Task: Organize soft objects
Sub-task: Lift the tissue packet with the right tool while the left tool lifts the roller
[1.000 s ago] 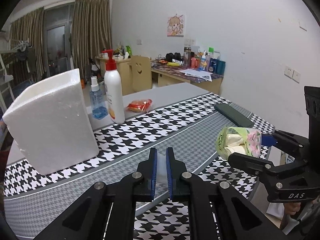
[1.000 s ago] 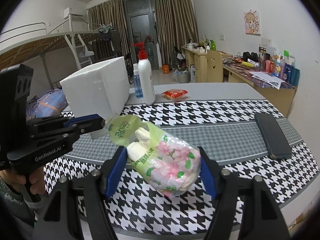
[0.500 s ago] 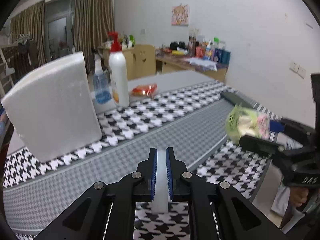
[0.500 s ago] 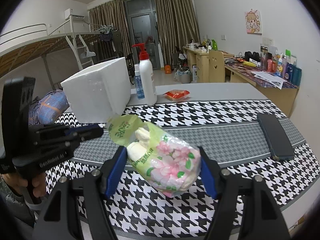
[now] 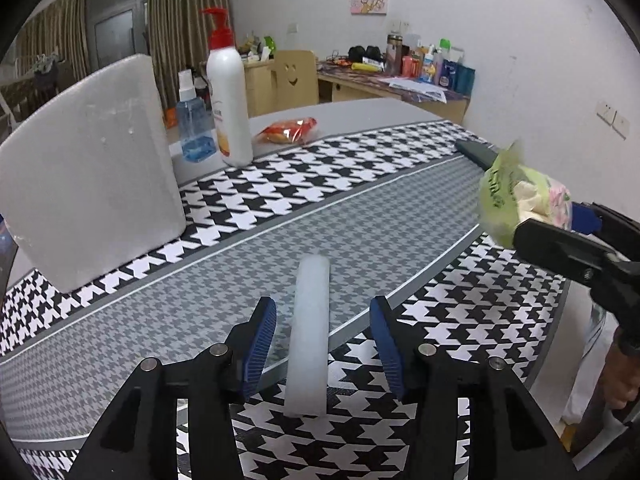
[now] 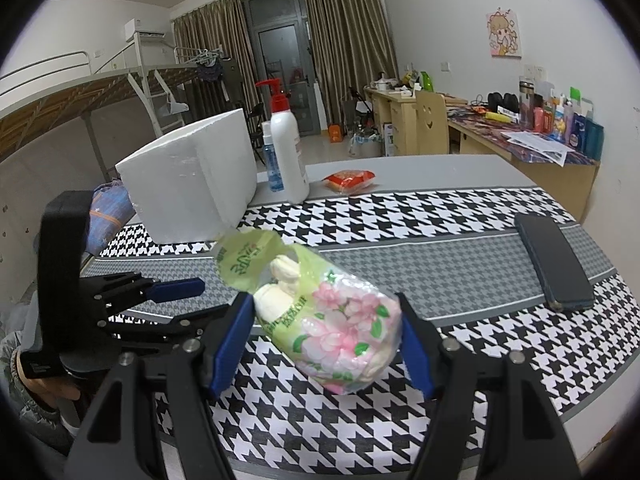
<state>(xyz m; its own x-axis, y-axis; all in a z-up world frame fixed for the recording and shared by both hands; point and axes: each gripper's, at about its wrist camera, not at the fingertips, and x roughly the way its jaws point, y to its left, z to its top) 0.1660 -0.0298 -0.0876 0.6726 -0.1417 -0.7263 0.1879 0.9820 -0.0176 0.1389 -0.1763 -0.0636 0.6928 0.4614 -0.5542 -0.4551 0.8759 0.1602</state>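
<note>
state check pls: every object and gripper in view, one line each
left gripper: open, jaws have just been opening
white foam strip: lying on the table runner between the left pads, released
right gripper: shut on the floral bag
floral bag: held off the table
pump bottle: upright
foam box: standing on the runner

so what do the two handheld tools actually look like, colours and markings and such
Both are matte black plastic. The left tool has two angled fingers with silver pivot bolts, tipped with ribbed blue pads. The right tool is the same build: black fingers, silver bolts, blue pads. Seen from the right wrist view, the left one also has a tall black block above its handle. No cables show.
</note>
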